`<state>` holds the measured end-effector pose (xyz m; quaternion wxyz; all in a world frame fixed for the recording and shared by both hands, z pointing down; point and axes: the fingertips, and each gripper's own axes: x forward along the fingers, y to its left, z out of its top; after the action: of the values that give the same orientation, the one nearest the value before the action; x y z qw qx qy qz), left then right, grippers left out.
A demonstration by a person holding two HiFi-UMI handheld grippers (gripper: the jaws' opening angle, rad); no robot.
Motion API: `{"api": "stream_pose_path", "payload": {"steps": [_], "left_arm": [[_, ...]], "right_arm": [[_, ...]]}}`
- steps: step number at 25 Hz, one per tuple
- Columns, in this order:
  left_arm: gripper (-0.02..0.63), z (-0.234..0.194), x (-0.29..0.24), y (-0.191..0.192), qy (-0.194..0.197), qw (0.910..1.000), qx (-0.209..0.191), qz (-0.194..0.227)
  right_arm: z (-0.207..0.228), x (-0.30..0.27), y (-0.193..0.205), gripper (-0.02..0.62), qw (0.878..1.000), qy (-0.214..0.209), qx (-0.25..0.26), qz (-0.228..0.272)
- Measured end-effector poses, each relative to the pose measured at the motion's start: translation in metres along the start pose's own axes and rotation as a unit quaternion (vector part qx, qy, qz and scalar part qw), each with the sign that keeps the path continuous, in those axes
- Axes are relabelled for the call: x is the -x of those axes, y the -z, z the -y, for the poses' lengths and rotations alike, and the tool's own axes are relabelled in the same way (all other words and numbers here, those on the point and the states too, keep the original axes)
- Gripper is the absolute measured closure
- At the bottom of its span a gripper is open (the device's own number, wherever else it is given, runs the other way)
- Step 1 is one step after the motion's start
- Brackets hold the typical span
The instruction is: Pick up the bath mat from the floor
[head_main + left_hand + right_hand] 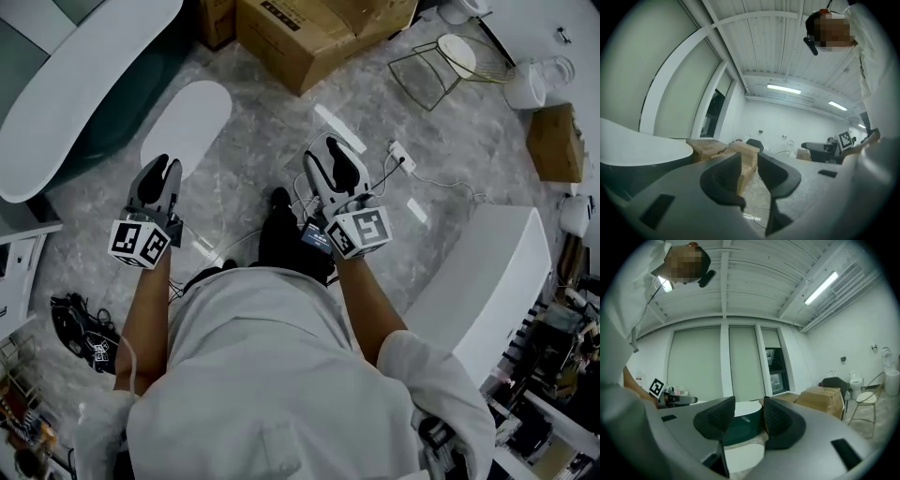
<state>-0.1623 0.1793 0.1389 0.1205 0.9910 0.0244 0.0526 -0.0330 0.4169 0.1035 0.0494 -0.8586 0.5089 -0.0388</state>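
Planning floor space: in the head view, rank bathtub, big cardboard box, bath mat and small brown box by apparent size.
Largest to smallest:
bathtub
big cardboard box
bath mat
small brown box
The frame crops the first two.

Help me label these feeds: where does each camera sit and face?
Head view: on the person's head, facing steeply down at the bath mat, both forearms, left gripper and right gripper.
Left gripper view: on that gripper, along its open jaws toward cardboard boxes; white shirt at right.
Right gripper view: on that gripper, along its open jaws toward the bathtub; white shirt at left.
Shared: head and right gripper views both show the bath mat.
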Motion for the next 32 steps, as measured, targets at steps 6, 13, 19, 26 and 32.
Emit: {"api": "stream_pose_path", "payload": {"steps": [6,13,19,26,32], "left_arm": [[0.494,-0.012,-0.071,-0.008,-0.071,0.9972,0.021,0.002],[0.494,-0.036,-0.092,-0.023,-0.160,0.9869,0.022,0.010],[0.494,-0.081,-0.051,-0.014,-0.255,0.9657,0.043,0.026],[0.494,-0.150,-0.021,0.027,-0.329,0.9397,0.087,0.037],[0.492,-0.224,0.000,0.084,-0.386,0.9099,0.151,0.017]], "right_arm": [[0.080,-0.061,-0.002,0.387,0.997,-0.067,-0.007,-0.024],[0.131,-0.131,0.018,0.387,0.985,-0.157,-0.016,-0.067],[0.115,-0.206,0.048,0.387,0.968,-0.229,-0.023,-0.103],[0.069,-0.296,0.091,0.387,0.943,-0.289,-0.043,-0.157],[0.039,-0.382,0.155,0.385,0.915,-0.310,-0.061,-0.249]]}}
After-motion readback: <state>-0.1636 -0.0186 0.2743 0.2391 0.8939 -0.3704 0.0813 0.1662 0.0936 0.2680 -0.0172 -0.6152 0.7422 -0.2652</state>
